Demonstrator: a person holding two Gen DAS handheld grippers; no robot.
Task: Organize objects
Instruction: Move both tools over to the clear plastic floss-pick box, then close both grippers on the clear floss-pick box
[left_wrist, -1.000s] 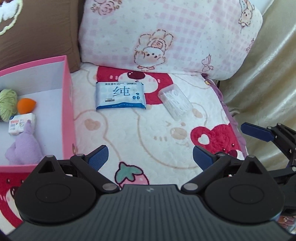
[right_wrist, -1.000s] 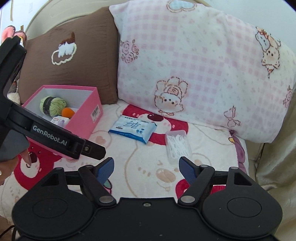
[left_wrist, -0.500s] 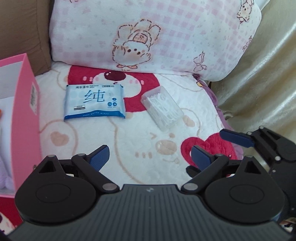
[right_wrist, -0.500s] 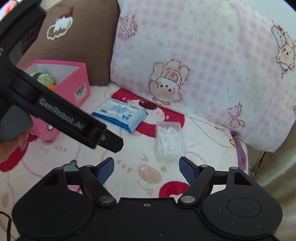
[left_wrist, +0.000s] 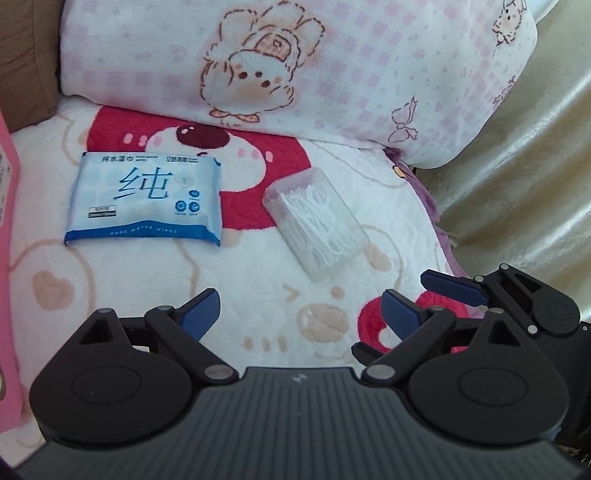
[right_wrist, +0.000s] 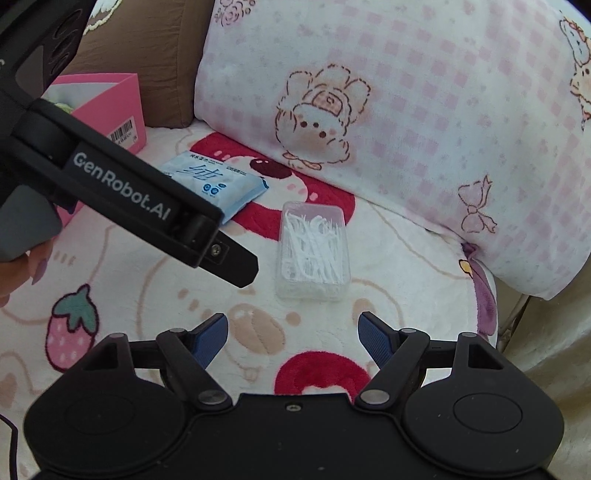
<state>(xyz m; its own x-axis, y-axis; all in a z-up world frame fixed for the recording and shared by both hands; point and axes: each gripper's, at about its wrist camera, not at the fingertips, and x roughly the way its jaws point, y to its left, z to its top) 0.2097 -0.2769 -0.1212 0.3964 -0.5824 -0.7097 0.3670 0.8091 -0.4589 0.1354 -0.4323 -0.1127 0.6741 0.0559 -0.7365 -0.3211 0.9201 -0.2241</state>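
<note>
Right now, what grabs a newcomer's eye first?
The blue rectangular wet-wipe pack and the clear plastic box of white floss picks lie side by side, apart, on the cartoon-print blanket. Behind them leans a pink checked bunny pillow; both hand-held grippers hover open in front.

- We see a white plush blanket (left_wrist: 155, 280) with red bear and strawberry prints.
- On it lies a flat blue wet-wipes pack (left_wrist: 146, 199).
- Near it lies a clear plastic box of white floss picks (right_wrist: 313, 251).
- A pink cardboard box (right_wrist: 110, 107) stands at its left.
- A pink checked pillow (right_wrist: 406, 110) leans at the back.

One wipes pack (left_wrist: 147, 197), one floss-pick box (left_wrist: 316, 223).
</note>
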